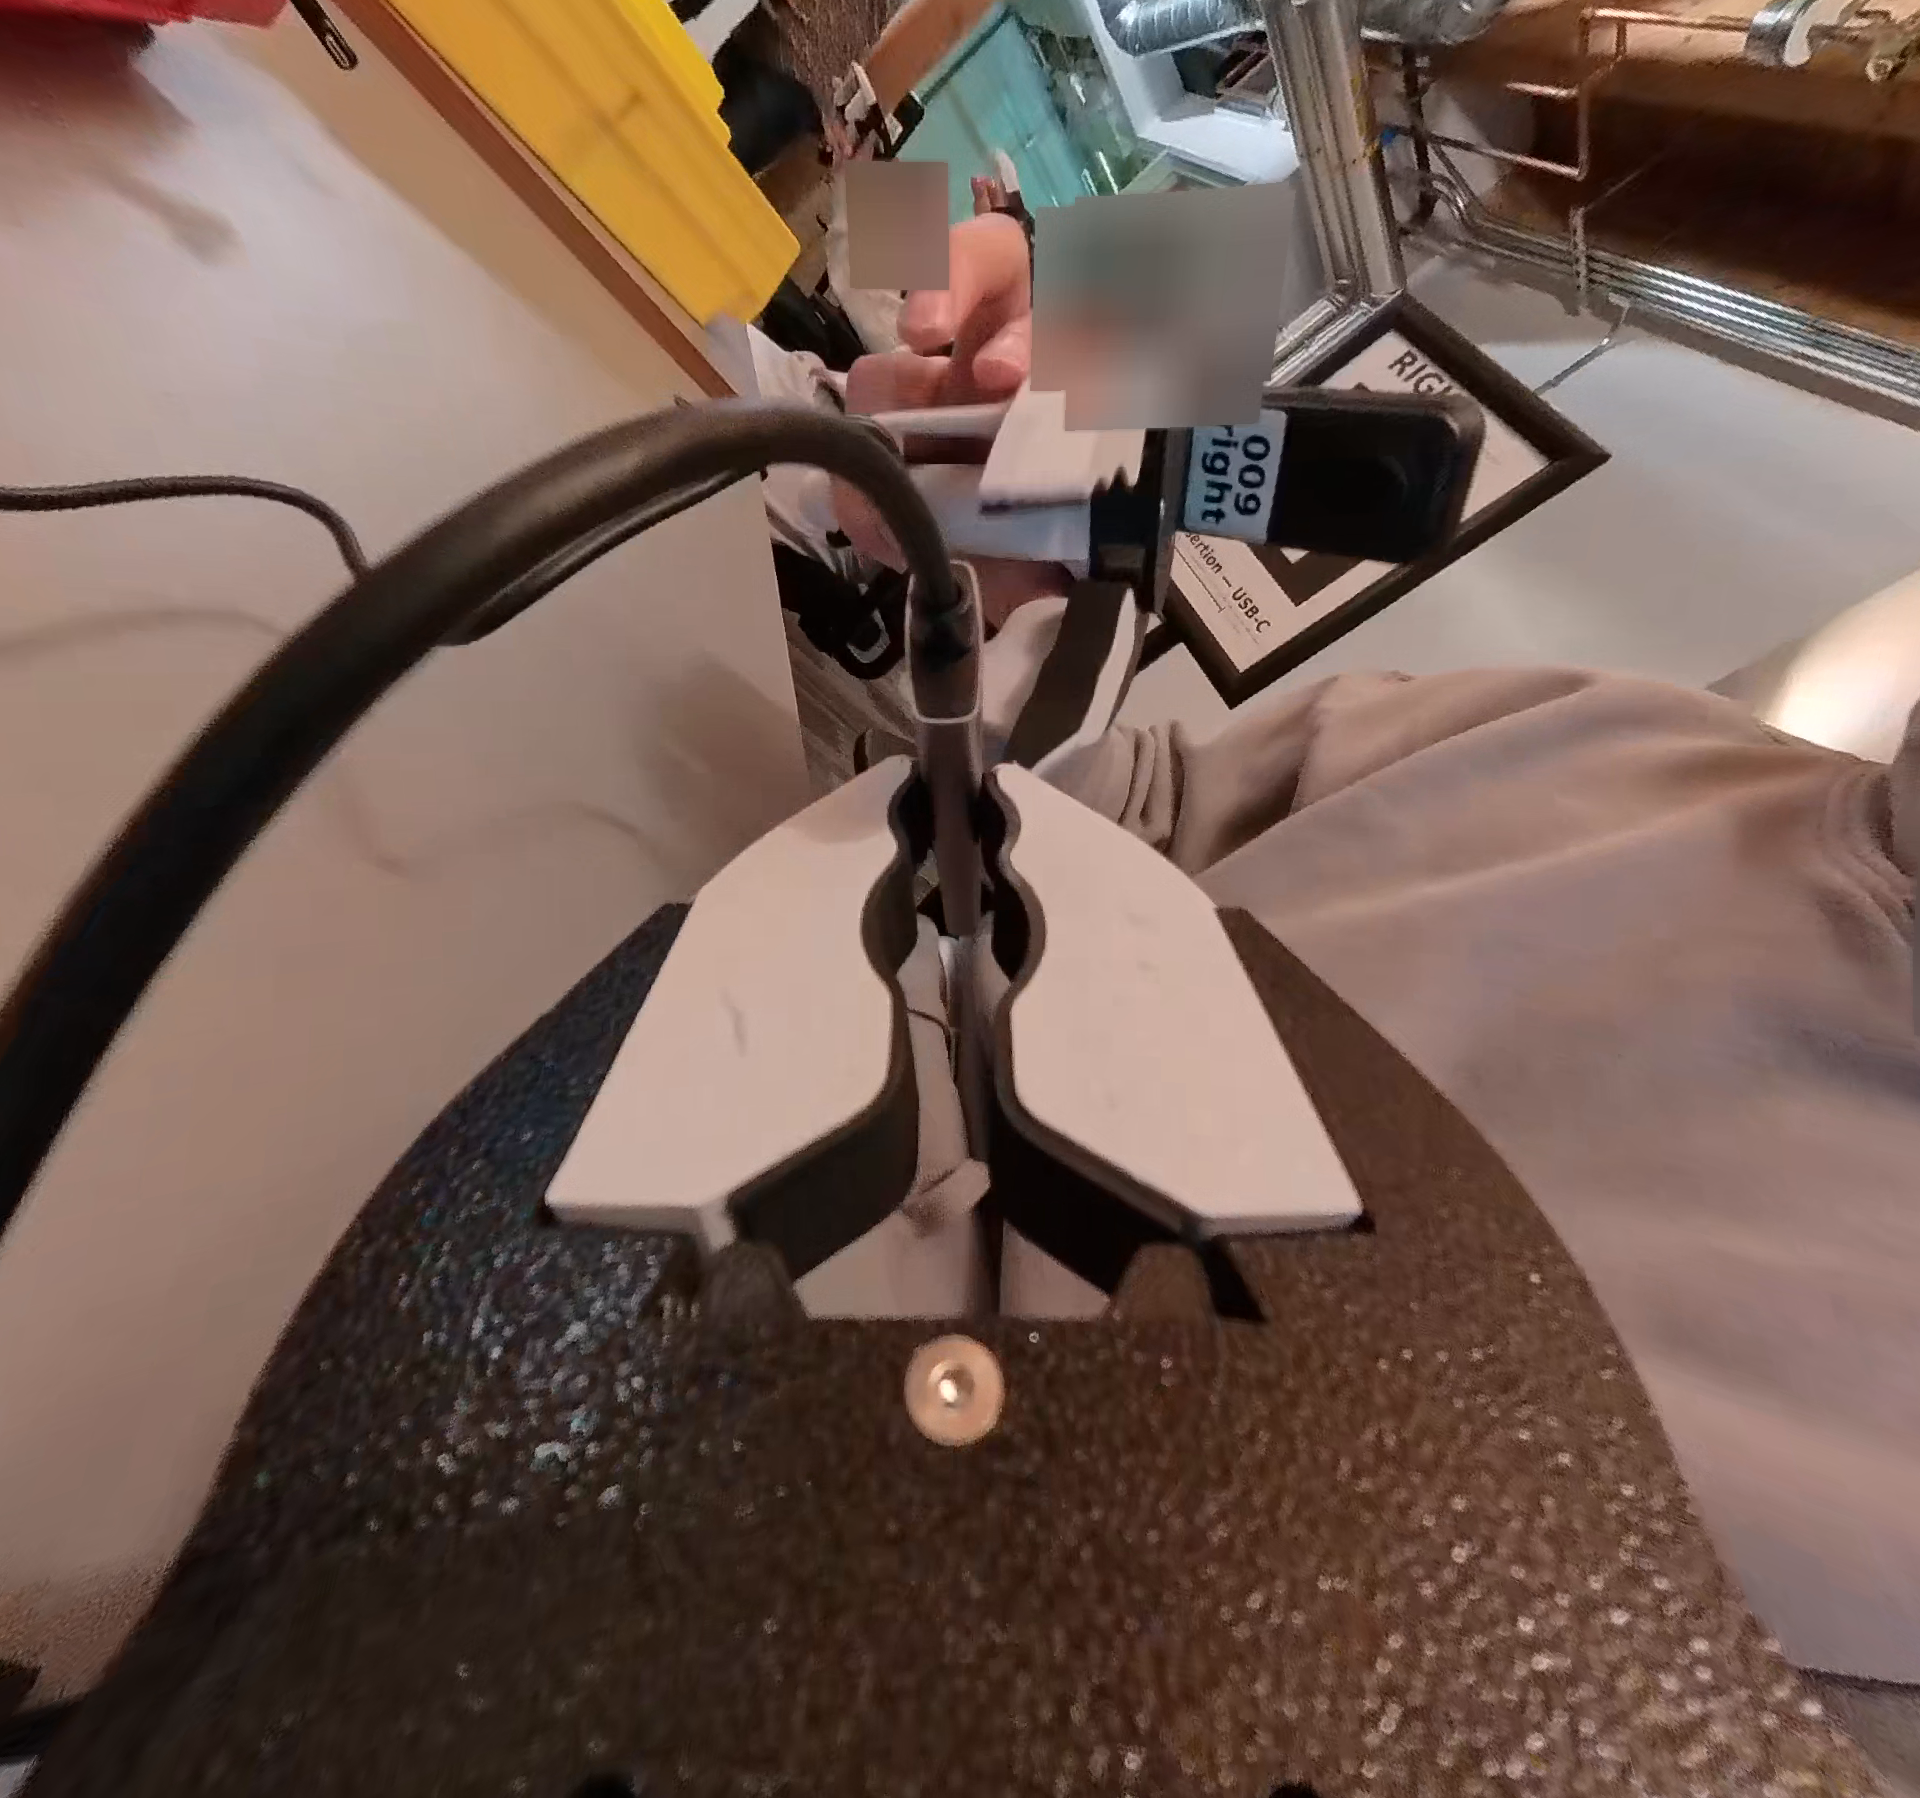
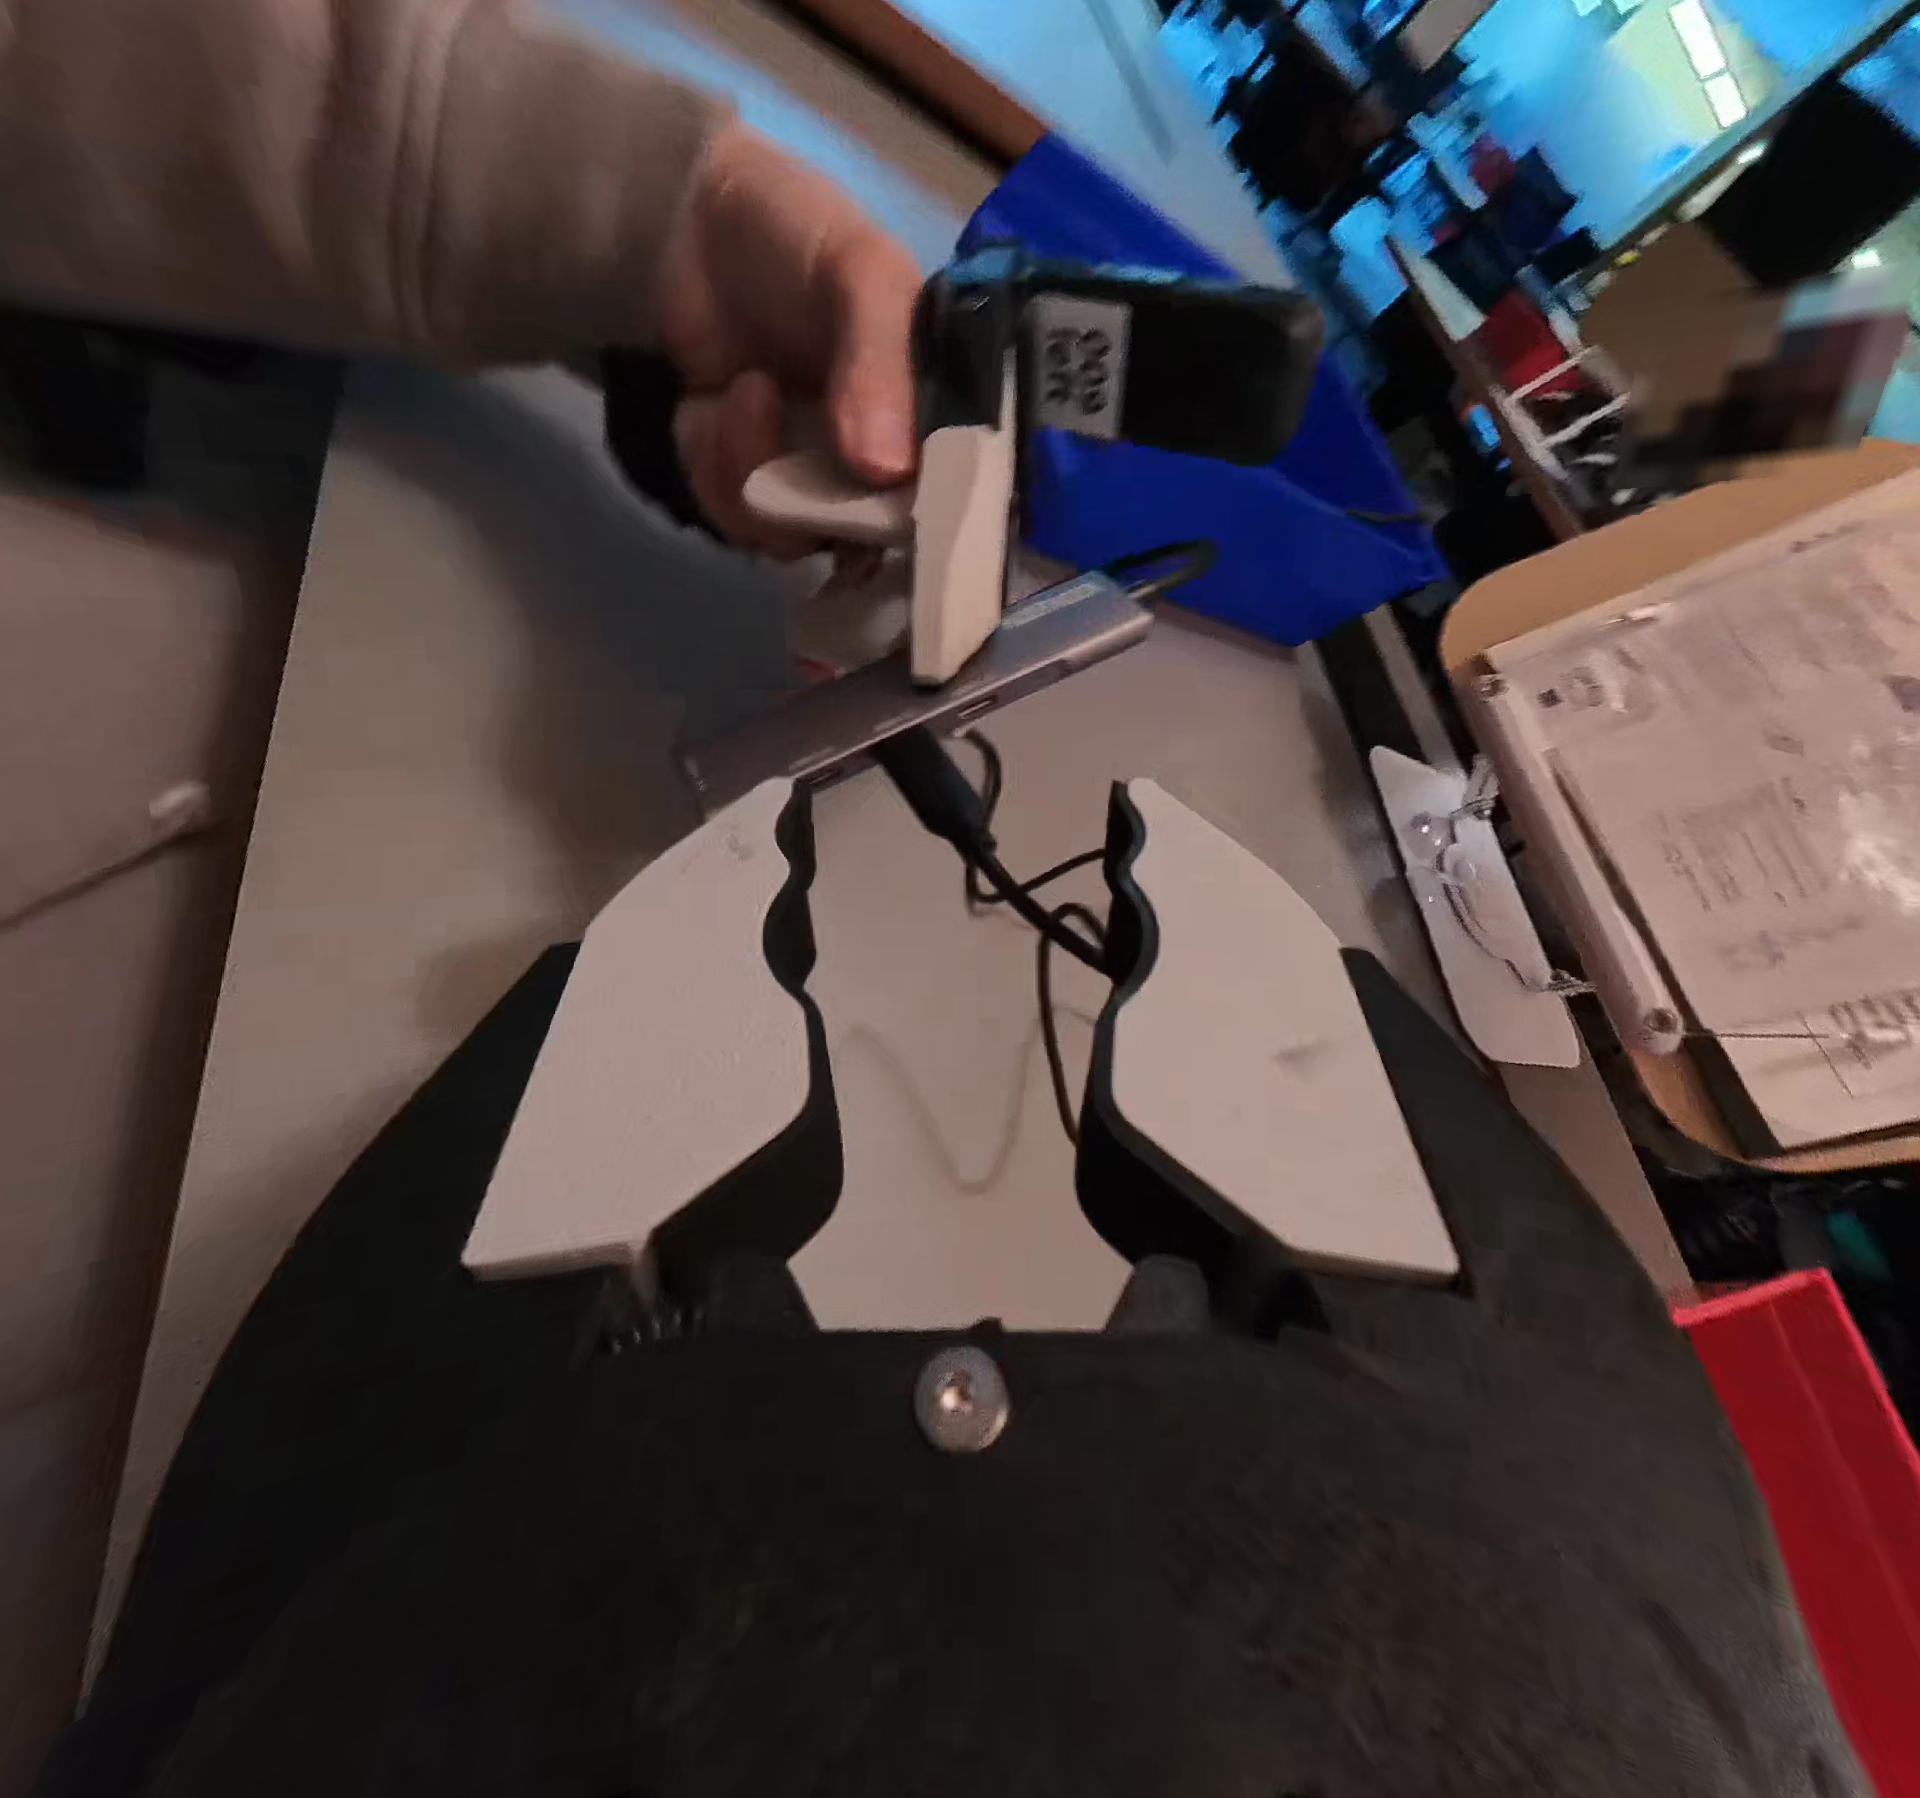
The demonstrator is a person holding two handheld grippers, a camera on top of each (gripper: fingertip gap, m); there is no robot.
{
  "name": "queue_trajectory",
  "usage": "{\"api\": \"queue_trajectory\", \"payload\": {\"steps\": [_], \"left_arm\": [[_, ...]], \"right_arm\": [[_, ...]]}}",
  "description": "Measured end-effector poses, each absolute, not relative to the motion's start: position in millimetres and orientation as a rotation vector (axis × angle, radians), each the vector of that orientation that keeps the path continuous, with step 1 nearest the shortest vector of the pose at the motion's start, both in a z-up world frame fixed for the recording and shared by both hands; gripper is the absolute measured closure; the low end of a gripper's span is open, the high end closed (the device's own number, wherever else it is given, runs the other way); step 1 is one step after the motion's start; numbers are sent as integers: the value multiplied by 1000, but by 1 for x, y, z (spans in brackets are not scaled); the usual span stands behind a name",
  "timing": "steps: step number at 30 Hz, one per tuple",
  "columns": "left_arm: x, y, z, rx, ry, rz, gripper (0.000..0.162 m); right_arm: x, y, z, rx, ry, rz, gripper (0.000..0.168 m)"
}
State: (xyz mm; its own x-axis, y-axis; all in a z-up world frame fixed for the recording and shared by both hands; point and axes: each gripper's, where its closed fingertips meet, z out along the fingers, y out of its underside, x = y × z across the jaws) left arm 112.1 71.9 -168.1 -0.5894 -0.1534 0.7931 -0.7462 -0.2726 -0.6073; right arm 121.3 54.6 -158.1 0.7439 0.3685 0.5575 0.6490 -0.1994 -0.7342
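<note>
my left gripper is clamped on the slim grey usb hub, held above the worktop. my right gripper gapes wide and empty just beside the hub's black plug.

Each wrist camera looks closely along its own fingers, facing the other; both share the grey hub.

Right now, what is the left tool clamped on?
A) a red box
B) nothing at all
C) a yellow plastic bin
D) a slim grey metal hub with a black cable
D: the left tool is closed edge-on around the slim grey metal hub, whose black cable arcs away; the right tool stands open.
</note>
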Motion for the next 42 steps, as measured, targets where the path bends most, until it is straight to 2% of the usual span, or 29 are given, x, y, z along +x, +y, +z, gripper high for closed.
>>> {"api": "queue_trajectory", "payload": {"steps": [2, 5, 10, 13, 14, 19, 22, 25, 33, 42], "left_arm": [[110, 70, -169, 1093, -1572, 1901, 153], [109, 67, -173, 1098, -1608, 1872, 153], [118, 69, -169, 1143, -1619, 1937, 152], [146, 86, -162, 1360, -1698, 2148, 144], [154, 93, -160, 1433, -1762, 2213, 136], [170, 95, -153, 1579, -2291, 2381, 116], [176, 88, -157, 1663, -2419, 2332, 123], [181, 87, -155, 1751, -2299, 2400, 135], [181, 85, -161, 1755, -1948, 2356, 133], [181, 86, -176, 1785, -2195, 2222, 138]], "right_arm": [[121, 58, -171, -1854, -852, -376, 119], [121, 62, -181, -1858, -864, -408, 136], [126, 62, -181, -1873, -806, -430, 149], [149, 71, -173, -1906, -506, -487, 156], [158, 72, -171, -1922, -400, -485, 156], [192, 72, -161, -1913, -93, -623, 158], [192, 73, -155, -1879, -50, -624, 159], [190, 72, -152, -1835, -68, -640, 159], [185, 73, -163, -1827, -223, -720, 160], [182, 75, -172, -1860, -308, -762, 161]]}}
